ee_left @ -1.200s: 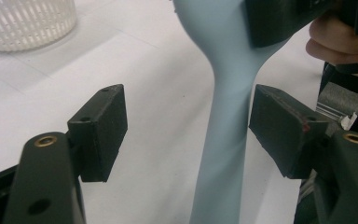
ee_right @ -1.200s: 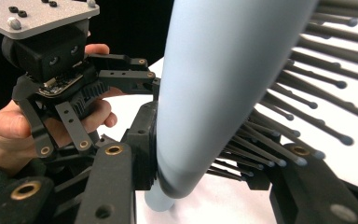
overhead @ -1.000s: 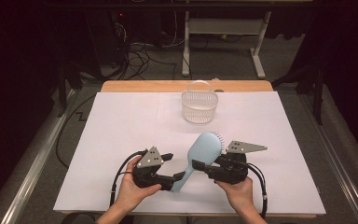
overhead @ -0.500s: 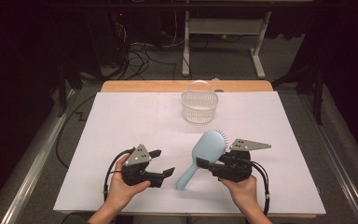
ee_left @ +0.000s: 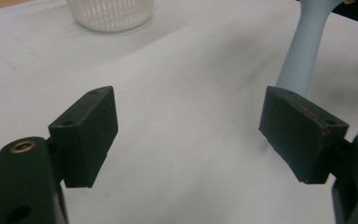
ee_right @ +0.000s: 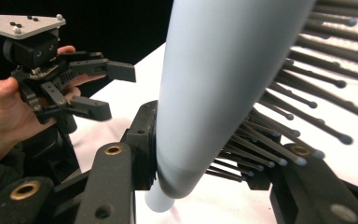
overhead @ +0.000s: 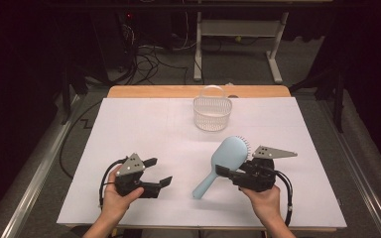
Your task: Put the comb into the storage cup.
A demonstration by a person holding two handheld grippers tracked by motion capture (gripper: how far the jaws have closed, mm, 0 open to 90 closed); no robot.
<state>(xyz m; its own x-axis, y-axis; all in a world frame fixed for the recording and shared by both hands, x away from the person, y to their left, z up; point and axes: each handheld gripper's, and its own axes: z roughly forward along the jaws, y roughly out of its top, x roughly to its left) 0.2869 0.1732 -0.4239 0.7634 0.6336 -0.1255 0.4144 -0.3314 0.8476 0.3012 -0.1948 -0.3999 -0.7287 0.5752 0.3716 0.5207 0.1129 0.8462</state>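
- The right gripper (overhead: 226, 172) has its 2 jaws pinched on the light blue hairbrush (overhead: 222, 162), clamped at the base of the head where the handle begins; in the right gripper view a black pad presses the smooth back while the other jaw sits among the bristles.
- The left gripper (overhead: 158, 172) has its jaws spread wide with nothing between them; they have just been opening, and in the left gripper view only bare white tabletop (ee_left: 182, 93) lies between the 2 black pads.
- The hairbrush is pale blue plastic with a rounded oval head, a smooth matte back and a tapered handle; dark pin bristles with small ball tips stand out from the far side of the head.
- It is carried tilted above the tabletop's near right part, head pointing away from the person, handle end slanting down toward the left gripper, well apart from it.
- A white slatted basket (overhead: 212, 113) with an arched handle stands farther back, near the middle of the tabletop.
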